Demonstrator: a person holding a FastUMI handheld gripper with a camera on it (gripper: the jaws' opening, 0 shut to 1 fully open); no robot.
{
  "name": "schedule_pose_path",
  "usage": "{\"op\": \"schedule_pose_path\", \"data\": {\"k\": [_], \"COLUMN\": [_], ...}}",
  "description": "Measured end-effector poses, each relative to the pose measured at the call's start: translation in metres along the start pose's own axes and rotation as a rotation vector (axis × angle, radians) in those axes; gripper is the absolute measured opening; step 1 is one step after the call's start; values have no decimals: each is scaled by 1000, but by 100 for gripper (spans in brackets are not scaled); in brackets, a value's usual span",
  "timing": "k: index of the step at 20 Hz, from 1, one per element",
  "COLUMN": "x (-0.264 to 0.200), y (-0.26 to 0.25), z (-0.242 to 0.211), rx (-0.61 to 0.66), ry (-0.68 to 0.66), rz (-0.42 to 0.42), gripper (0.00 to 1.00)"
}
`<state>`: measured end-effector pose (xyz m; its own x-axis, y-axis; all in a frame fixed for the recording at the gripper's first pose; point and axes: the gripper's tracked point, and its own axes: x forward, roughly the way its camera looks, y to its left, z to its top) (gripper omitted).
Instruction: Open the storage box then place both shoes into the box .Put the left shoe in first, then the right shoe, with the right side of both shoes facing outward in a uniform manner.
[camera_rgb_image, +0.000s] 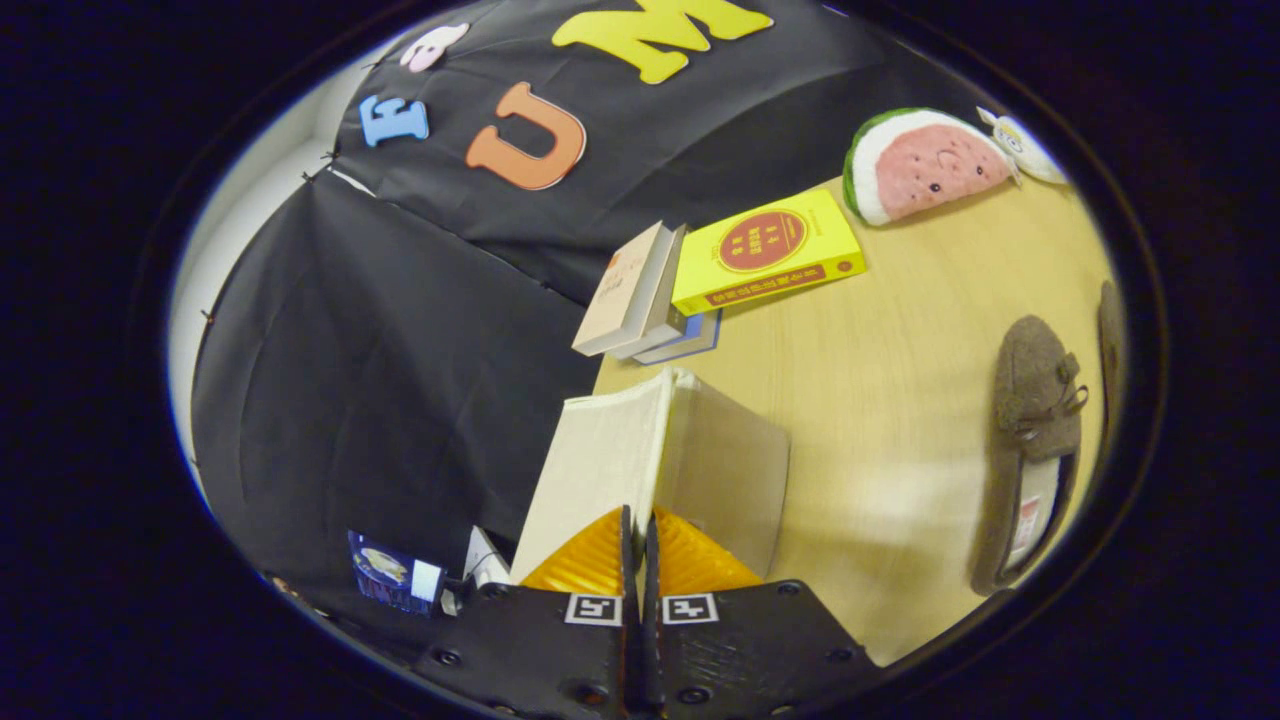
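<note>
Lid work, by my read. My tool (637, 540) has its two fingers drawn almost together, and the thin edge of the storage box's pale, flat lid panel (600, 470) seems to run right into the slit between them. I judge it pinched there, but the contact itself is hidden by the fingers, so I can't be sure both press on it.

The translucent, whitish plastic storage box (725, 480) sits just ahead of the fingers and a little to their right, on the light wood tabletop (900, 330). The lid panel stands up steeply on its left.

One brown, fuzzy moccasin-style shoe (1035, 450) lies well off to the right of the tool, sole edge toward me. A sliver of a second brown shoe (1110, 350) shows just beyond it. Neither is in the box.

Beyond the box: a leaning pair of pale books (630, 295), a yellow book with a red circle on its cover (765, 252), and a watermelon-slice plush (925, 160) farther back.

To do this well:
- swing the lid along its hinge arc, not straight up, so the box doesn't drag;
- carry it fully past vertical so it stays put;
- let go only once it rests open;
- then go right for the left shoe.
</note>
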<state>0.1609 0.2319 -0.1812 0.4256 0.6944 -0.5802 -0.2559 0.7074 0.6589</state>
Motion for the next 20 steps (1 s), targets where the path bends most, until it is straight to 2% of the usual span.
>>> {"op": "schedule_pose_path", "data": {"k": [9, 14, 17, 20], "x": [-25, -6, 15, 37], "y": [102, 181, 222, 259], "z": [28, 35, 36, 34], "rx": [-23, -50, -106, -104], "ry": [-58, -76, -77, -75], "rz": [33, 75, 70, 102], "gripper": [0, 0, 8, 12]}}
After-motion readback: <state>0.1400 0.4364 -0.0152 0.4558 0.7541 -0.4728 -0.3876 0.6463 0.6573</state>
